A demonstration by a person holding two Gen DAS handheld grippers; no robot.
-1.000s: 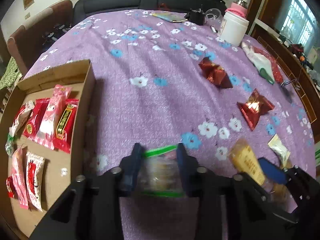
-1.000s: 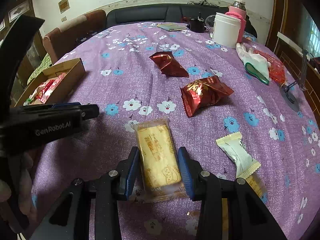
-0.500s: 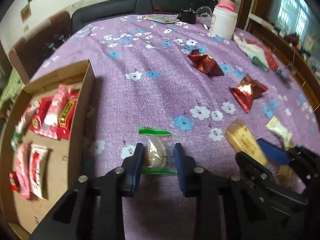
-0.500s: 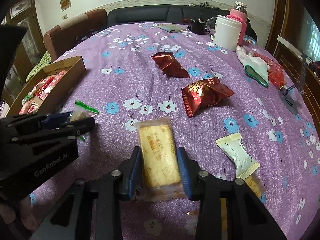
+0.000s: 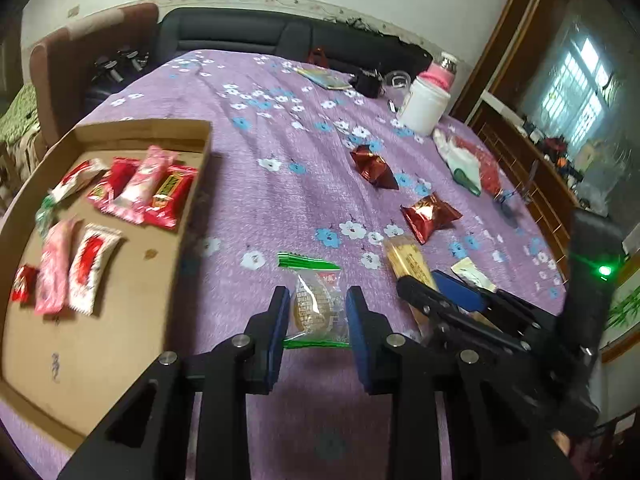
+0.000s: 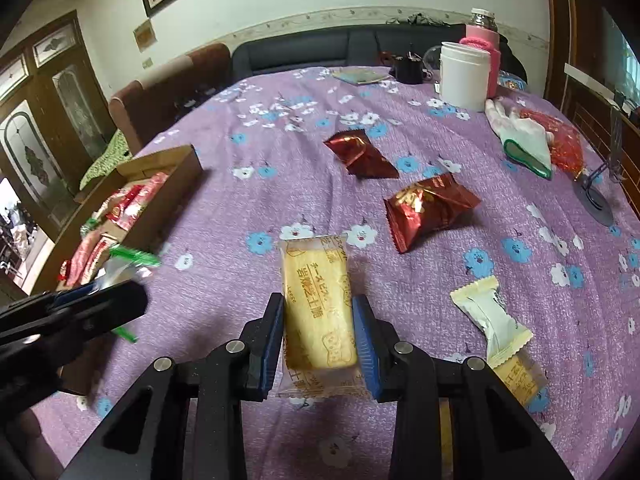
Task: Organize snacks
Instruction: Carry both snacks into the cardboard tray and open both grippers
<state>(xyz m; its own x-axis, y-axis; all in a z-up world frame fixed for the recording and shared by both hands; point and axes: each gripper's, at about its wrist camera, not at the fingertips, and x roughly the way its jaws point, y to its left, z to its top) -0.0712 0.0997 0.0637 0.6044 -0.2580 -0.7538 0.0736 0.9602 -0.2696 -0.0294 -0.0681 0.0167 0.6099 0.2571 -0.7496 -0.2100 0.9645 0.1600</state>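
Two red foil packets (image 6: pixel 430 206) beyond yellow biscuit pack (image 6: pixel 318 308), cardboard box (image 6: pixel 168 188) left, white jar (image 6: pixel 464 74) far

Clear green-edged cookie packet (image 5: pixel 318 308) lifted off cloth; yellow biscuit packet (image 6: pixel 318 312) lengthwise, near cardboard box (image 5: pixel 120 320) of red snacks

red foil packets (image 6: pixel 430 208) – 2 | yellow biscuit packs (image 6: pixel 316 312) – 2 | cardboard box (image 5: pixel 100 344) – 1 | white tub (image 6: pixel 464 74) – 1
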